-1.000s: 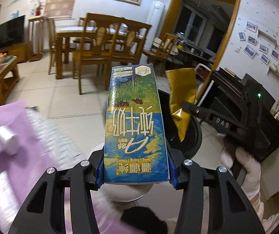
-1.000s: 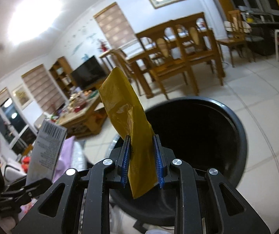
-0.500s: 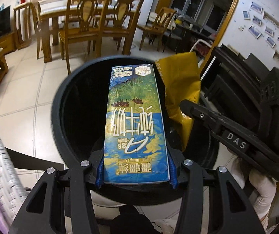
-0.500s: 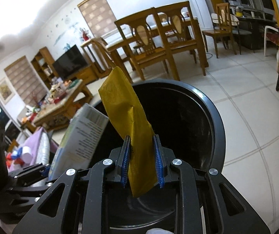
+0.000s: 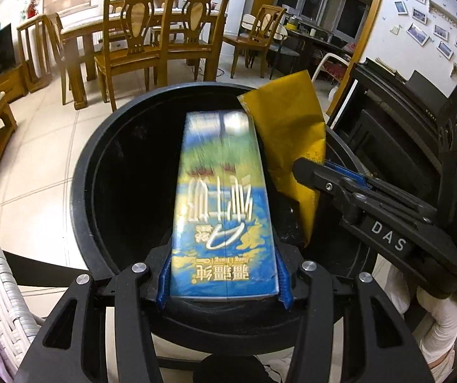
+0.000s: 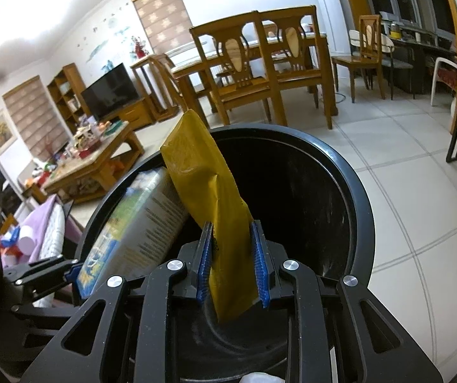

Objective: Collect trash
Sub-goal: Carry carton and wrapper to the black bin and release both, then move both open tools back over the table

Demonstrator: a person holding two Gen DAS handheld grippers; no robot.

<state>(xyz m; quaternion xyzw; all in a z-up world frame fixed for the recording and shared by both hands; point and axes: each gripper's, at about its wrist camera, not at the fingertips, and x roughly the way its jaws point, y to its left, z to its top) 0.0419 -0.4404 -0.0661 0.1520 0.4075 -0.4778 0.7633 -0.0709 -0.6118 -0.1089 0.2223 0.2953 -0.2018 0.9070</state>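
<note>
My left gripper (image 5: 223, 284) is shut on a blue and yellow milk carton (image 5: 223, 210), which leans out over the mouth of a round black bin (image 5: 81, 185); the carton's far end is blurred. Beside it on the right, my right gripper (image 6: 233, 265) has a gold foil packet (image 6: 209, 191) upright between its blue pads. Its jaws are opening slightly, and the pads still touch the packet. The packet (image 5: 289, 127) also hangs over the bin (image 6: 359, 198). The carton (image 6: 139, 220) shows at the left in the right wrist view.
A white wicker seat (image 5: 2, 287) with purple cloth stands left of the bin. Wooden dining chairs (image 5: 139, 48) and a table are beyond it, a cluttered coffee table (image 6: 91, 159) is far left, and a dark piano (image 5: 404, 121) is on the right. The floor is tiled.
Both grippers dropped and moved forward until carton and packet hang over the bin's mouth. The right jaws have spread a little around the packet.
</note>
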